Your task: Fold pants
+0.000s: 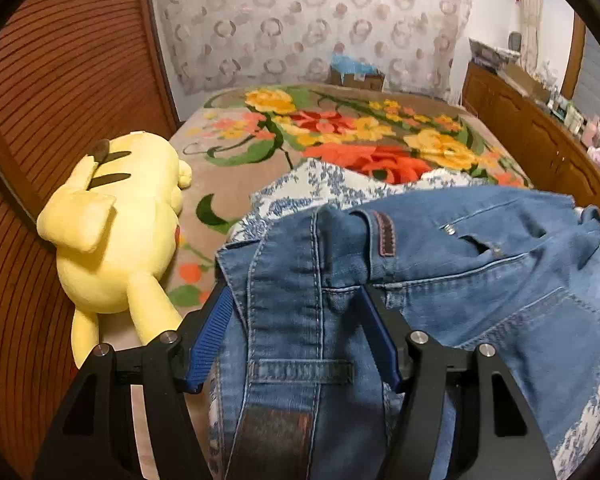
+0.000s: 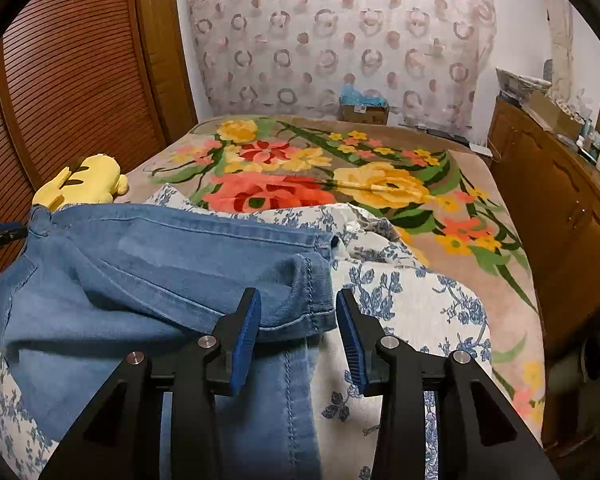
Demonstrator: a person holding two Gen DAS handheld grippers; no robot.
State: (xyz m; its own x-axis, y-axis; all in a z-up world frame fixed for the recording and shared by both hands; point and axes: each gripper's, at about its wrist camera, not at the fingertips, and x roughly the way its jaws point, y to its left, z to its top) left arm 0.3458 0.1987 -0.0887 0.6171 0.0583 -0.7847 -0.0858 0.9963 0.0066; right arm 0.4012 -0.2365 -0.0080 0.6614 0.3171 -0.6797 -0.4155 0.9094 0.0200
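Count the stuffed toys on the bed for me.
1. A yellow plush toy lies at the bed's left edge against the slatted wooden door, left of the jeans. The jeans and blue-and-white floral cloth could hide others.

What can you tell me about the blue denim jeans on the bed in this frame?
The blue denim jeans are mid-wash with pale stitching, a brown waistband patch, rivets, belt loops and a back pocket. They lie folded and rumpled on a white cloth with blue flower print, which covers the floral bedspread. The left gripper straddles the waistband, pads clear of it; the right gripper stands open around a folded hem edge.
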